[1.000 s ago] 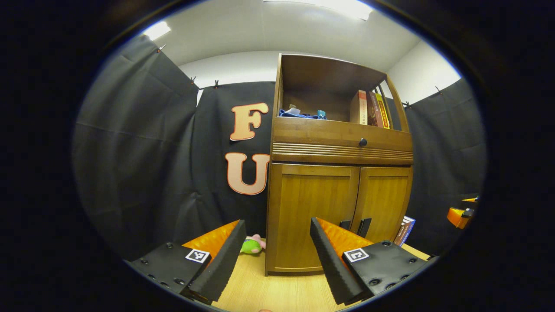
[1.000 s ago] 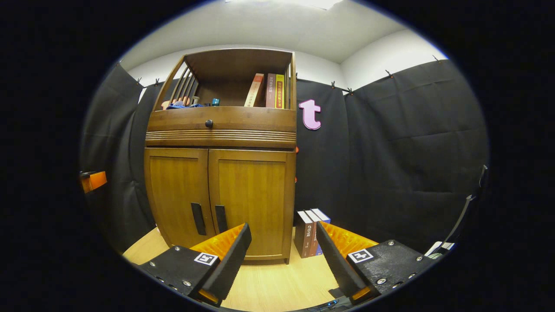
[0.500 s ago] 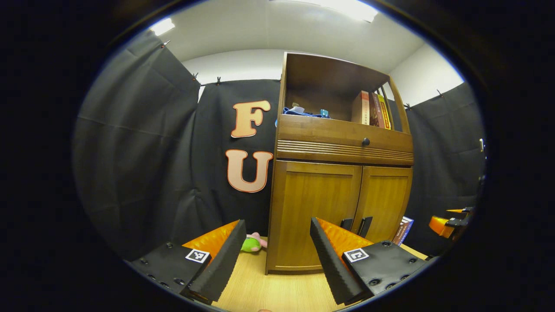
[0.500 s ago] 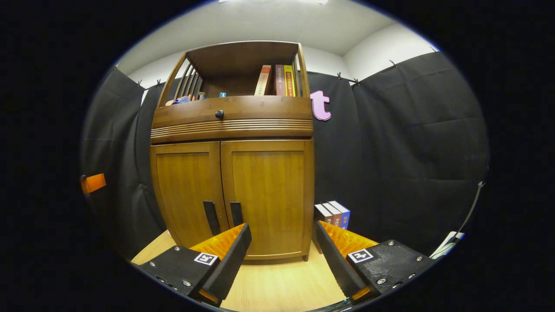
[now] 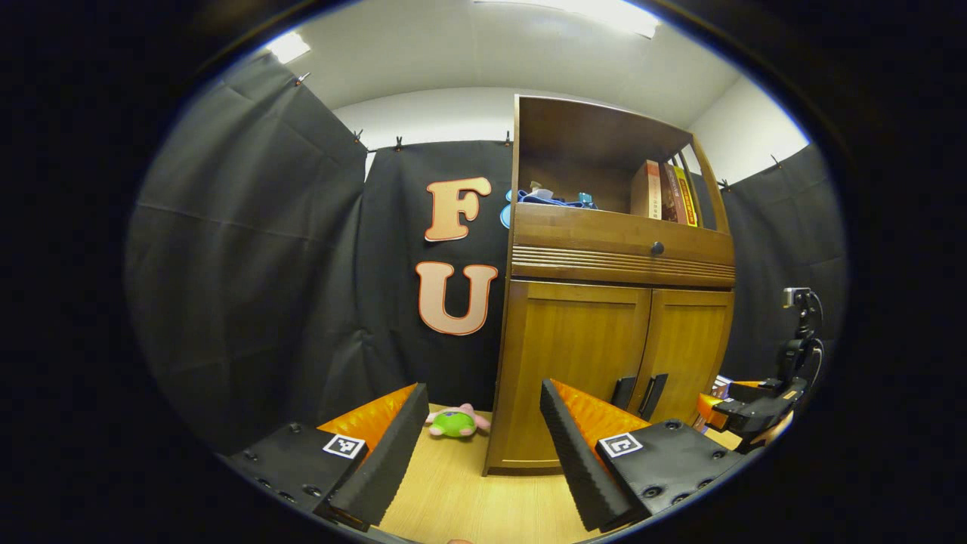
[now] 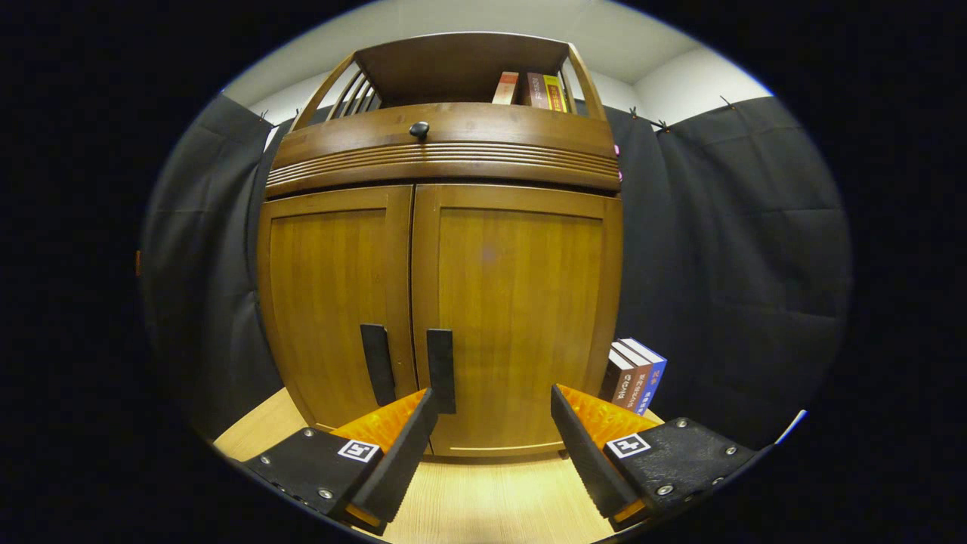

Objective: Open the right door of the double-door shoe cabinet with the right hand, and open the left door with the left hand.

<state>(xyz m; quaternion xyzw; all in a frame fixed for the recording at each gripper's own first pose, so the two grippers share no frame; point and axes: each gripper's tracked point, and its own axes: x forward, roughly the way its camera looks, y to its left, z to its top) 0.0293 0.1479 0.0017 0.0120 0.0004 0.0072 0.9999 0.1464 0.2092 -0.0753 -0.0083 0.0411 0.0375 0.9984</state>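
Brown wood makes up the shoe cabinet (image 5: 604,363), and in the left gripper view it stands ahead and to the right of the left gripper (image 5: 480,453), whose jaws are spread wide and hold nothing. The left door (image 5: 570,370) is shut. The right gripper (image 5: 744,412) shows nearer the doors. In the right gripper view, the right gripper (image 6: 491,453) is close, its jaws spread and empty. The right door's handle (image 6: 440,370) stands tall, just up and left of the jaws.
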